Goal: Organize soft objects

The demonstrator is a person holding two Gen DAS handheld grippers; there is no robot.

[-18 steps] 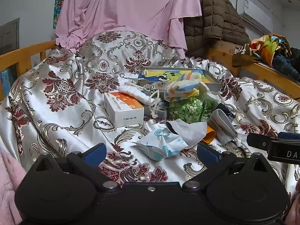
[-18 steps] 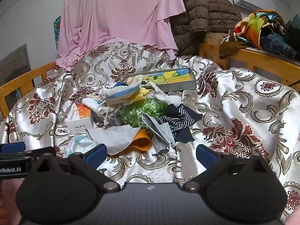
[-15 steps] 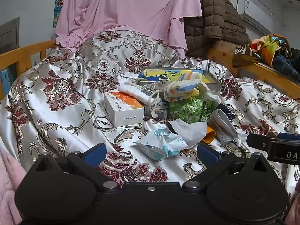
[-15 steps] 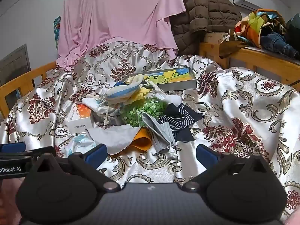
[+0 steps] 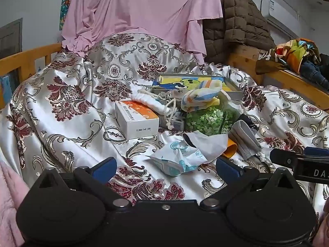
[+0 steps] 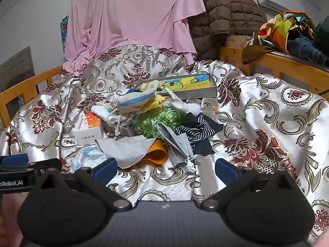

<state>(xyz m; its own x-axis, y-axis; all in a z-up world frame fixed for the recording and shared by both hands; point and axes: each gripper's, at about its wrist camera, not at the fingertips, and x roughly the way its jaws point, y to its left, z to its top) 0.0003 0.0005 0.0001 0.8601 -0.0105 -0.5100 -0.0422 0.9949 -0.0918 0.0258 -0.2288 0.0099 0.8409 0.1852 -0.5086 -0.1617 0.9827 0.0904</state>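
Both tools hover over a bed covered in glossy damask satin (image 5: pixel 67 127), the left tool (image 5: pixel 165 167) and right tool (image 6: pixel 166 169) each with blue pads spread wide and nothing between them.

The soft things lie heaped at the middle of the bed. At far left of the heap sits a stiff white and orange box (image 5: pixel 136 120), partly hidden in the right view. Beside it a white drawstring pouch (image 5: pixel 148 101) with rope cord drapes over small items too buried to make out. Nearer lies a crinkled tissue pack (image 5: pixel 174 161), its far edge under a limp grey cloth (image 6: pixel 125 149) that covers most of an orange piece (image 6: pixel 157 153). Behind, a striped knit sock (image 5: pixel 200 96) rests on a clear bag of green bits (image 5: pixel 207 120). Right of that come a folded grey mask (image 6: pixel 177 144) and a crumpled navy striped fabric (image 6: pixel 197 130). A flat tin tray (image 6: pixel 202 93) lies farthest, its left end masked by the sock.
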